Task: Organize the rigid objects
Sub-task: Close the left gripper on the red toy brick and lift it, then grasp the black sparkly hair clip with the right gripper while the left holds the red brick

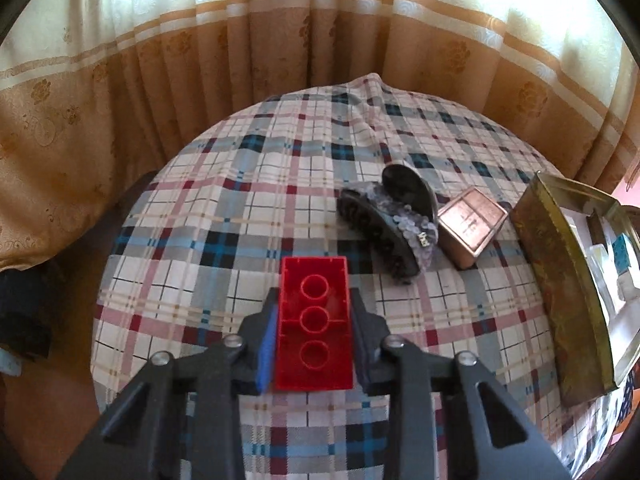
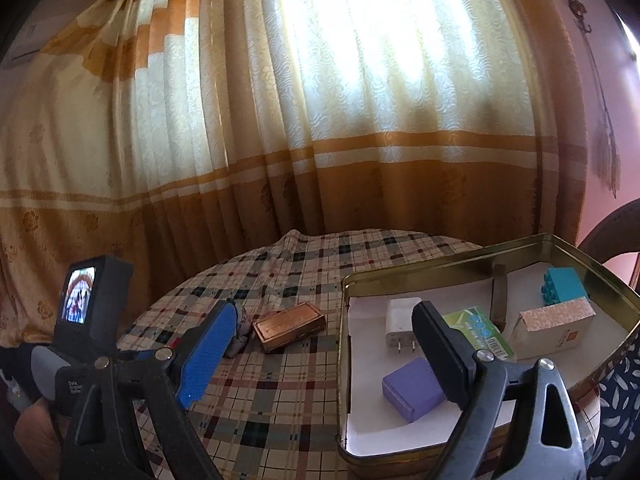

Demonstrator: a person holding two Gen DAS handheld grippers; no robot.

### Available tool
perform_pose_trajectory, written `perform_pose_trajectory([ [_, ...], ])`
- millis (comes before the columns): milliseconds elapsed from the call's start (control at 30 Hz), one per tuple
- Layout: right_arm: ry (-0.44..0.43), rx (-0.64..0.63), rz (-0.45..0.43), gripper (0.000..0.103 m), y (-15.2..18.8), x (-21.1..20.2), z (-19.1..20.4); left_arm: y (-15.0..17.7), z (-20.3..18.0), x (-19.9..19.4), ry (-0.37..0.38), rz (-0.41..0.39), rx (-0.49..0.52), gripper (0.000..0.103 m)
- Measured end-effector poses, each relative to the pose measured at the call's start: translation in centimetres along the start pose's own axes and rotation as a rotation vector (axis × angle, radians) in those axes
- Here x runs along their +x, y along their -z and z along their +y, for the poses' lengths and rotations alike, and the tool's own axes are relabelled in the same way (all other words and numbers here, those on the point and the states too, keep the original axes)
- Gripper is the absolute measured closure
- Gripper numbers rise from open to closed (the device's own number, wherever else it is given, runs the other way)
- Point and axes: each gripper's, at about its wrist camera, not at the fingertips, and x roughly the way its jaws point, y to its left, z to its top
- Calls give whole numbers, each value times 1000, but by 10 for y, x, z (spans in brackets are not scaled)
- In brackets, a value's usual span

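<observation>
My left gripper (image 1: pixel 314 300) is shut on a red brick (image 1: pixel 314 320), held underside up above the plaid tablecloth (image 1: pixel 224 216). A dark hair claw clip (image 1: pixel 388 224) and a copper box (image 1: pixel 470 228) lie ahead and to the right, beside a gold tin (image 1: pixel 560 272). My right gripper (image 2: pixel 324 320) is open and empty, low over the tin's (image 2: pixel 440 270) left rim. The copper box (image 2: pixel 289 326) lies on the cloth between its fingers. In the tin lie a purple block (image 2: pixel 408 392), a white charger (image 2: pixel 400 320), a green packet (image 2: pixel 476 328), a teal brick (image 2: pixel 564 284) and a white carton (image 2: pixel 552 328).
Orange and cream curtains (image 2: pixel 320 120) hang close behind the round table. The left gripper's body with its small screen (image 2: pixel 80 296) shows at the left of the right wrist view. A dark chair back (image 2: pixel 616 224) stands at the far right.
</observation>
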Motion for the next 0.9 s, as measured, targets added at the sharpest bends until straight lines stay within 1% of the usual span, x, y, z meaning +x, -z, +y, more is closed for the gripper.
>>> perform_pose_trajectory([
  [133, -3, -19, 37, 11, 1, 6, 4, 0, -2, -8, -69, -42, 0, 72],
  [267, -16, -54, 58, 11, 2, 10, 10, 0, 5, -19, -117, -99, -32, 72],
  [333, -34, -67, 86, 11, 2, 16, 14, 1, 9, -25, -155, -127, -59, 72],
  [433, -101, -52, 143, 11, 2, 33, 21, 3, 15, -36, -201, -182, -98, 72],
  [500, -130, -50, 204, 11, 1, 50, 28, 5, 20, -44, -233, -221, -128, 72],
  [533, -149, -50, 229, 11, 0, 59, 33, 6, 21, -46, -242, -234, -138, 72],
  [633, -169, -87, 263, 11, -2, 81, 49, 9, 29, -53, -262, -270, -178, 72],
  [733, -189, -142, 302, 11, 1, 104, 64, 10, 35, -55, -271, -274, -212, 72],
  [800, -194, -177, 353, 11, 6, 122, 73, 10, 37, -54, -268, -266, -227, 72],
  [833, -195, -181, 376, 12, 8, 128, 75, 10, 39, -54, -266, -263, -234, 72],
  [867, -198, -176, 399, 17, 8, 136, 77, 11, 40, -54, -266, -265, -238, 72],
  [900, -197, -171, 406, 19, 7, 142, 79, 11, 40, -55, -269, -268, -241, 72],
])
